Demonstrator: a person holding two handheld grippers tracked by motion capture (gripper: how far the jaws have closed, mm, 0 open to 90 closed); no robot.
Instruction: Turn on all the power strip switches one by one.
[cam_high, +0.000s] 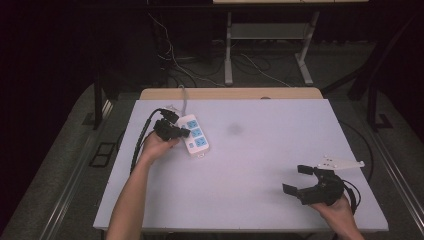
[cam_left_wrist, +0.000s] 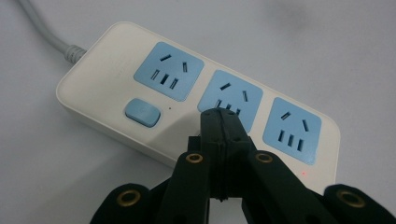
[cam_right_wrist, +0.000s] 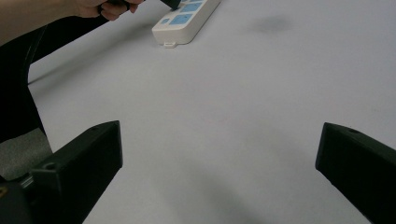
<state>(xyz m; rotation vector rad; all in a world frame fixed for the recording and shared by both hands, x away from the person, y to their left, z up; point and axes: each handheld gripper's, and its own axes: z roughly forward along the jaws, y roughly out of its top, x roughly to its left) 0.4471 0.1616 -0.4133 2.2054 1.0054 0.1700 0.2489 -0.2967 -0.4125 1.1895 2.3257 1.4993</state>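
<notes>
Near the far left corner of the table (cam_high: 260, 165), a white power strip (cam_high: 195, 134) is lying flat with its three blue sockets facing up. The left gripper (cam_left_wrist: 219, 119) is hovering just over it, jaws pressed together with nothing between them, their tips pointing at the middle socket (cam_left_wrist: 231, 95). Well apart, by the near right corner, the right gripper (cam_high: 300, 179) is resting with jaws spread wide and empty.

Left gripper (cam_left_wrist: 219, 116) has its 2 fingers pressed together; right gripper (cam_high: 300, 179) rests with fingers spread wide.
</notes>
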